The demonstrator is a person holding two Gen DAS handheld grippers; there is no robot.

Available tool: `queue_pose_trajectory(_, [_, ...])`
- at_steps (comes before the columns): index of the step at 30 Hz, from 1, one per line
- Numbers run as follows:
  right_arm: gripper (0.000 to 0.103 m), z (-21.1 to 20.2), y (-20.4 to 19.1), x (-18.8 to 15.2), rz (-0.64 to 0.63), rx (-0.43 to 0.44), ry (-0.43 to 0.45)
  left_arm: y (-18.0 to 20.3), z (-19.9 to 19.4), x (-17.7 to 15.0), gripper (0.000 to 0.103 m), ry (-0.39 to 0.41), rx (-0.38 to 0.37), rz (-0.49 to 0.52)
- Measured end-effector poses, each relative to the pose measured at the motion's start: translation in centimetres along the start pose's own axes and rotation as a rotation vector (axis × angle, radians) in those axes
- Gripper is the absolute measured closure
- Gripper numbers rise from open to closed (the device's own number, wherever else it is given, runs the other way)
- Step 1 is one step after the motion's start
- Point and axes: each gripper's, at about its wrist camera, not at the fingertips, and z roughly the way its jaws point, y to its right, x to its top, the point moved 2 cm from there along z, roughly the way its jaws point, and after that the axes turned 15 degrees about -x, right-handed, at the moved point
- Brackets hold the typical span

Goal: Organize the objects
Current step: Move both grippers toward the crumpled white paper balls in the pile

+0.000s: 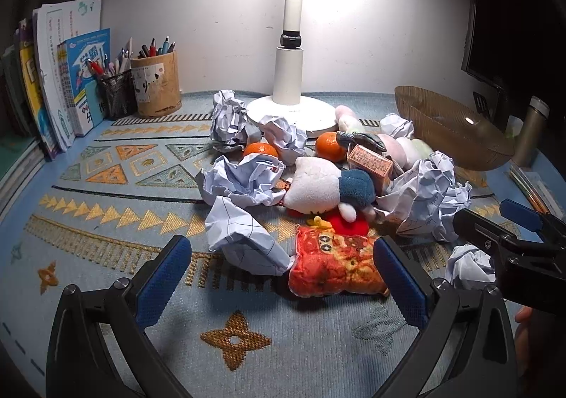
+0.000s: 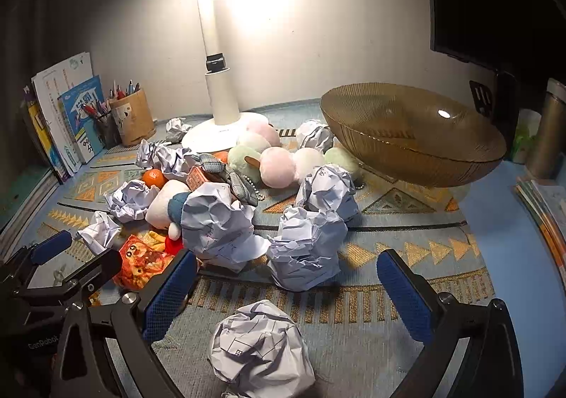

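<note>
Evidently nothing had been sorted yet: the table (image 1: 106, 292), covered in a woven blue cloth with gold and orange geometric bands, carried everything in one loose heap under the white desk lamp (image 1: 292, 79), whose round base sat at the back against the wall.

The ribbed amber glass bowl (image 2: 406, 136) stood bare and well apart to the right of the heap; I judged it the likely home for the fruit or the toys, placed there for easy reach of my right gripper (image 2: 286, 288). Its fingers were spread wide and gripping nothing, with a crumpled ball of lined white paper (image 2: 261, 348) lying loose on the cloth between them, near the camera. I took that stiff, creased, light wad to be the easiest first pick.

My left gripper (image 1: 279, 274) was likewise released and empty, hovering over the flat, soft red-and-orange plush pillow (image 1: 332, 263) at the near edge of the heap. Behind it lay a fuzzy white-and-blue plush toy (image 1: 329, 185), resting against more paper wads. Smaller still were two smooth orange tangerines (image 1: 260, 149), half buried among the paper, so I would have had to clear around them first.
</note>
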Motion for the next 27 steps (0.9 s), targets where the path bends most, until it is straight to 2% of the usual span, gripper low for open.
queue_pose_trajectory(27, [0.001, -0.1, -1.1, -0.5, -0.055, -0.036, 0.011, -0.3, 0.0, 0.0, 0.001, -0.009, 0.008, -0.013])
